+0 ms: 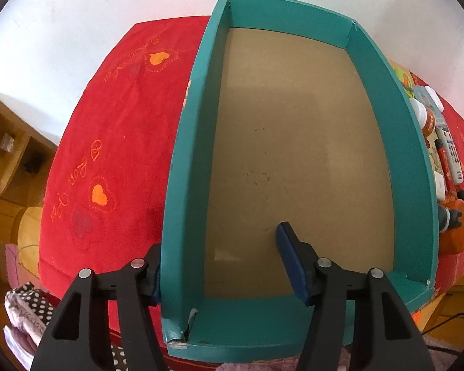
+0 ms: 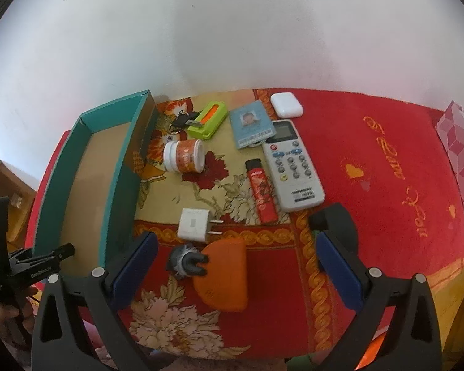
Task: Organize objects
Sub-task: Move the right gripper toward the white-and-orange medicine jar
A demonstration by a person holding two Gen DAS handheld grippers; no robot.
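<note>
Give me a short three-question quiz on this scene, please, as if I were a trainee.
1. True or false: the teal box already holds objects.
2. Which lies nearest the right hand-held gripper: A) earbud case, B) orange pouch, C) remote control?
3. Fill in: the left hand-held gripper straddles the box's ____ wall.

Key: 1 false, its floor is bare; 2 B; 3 left.
</note>
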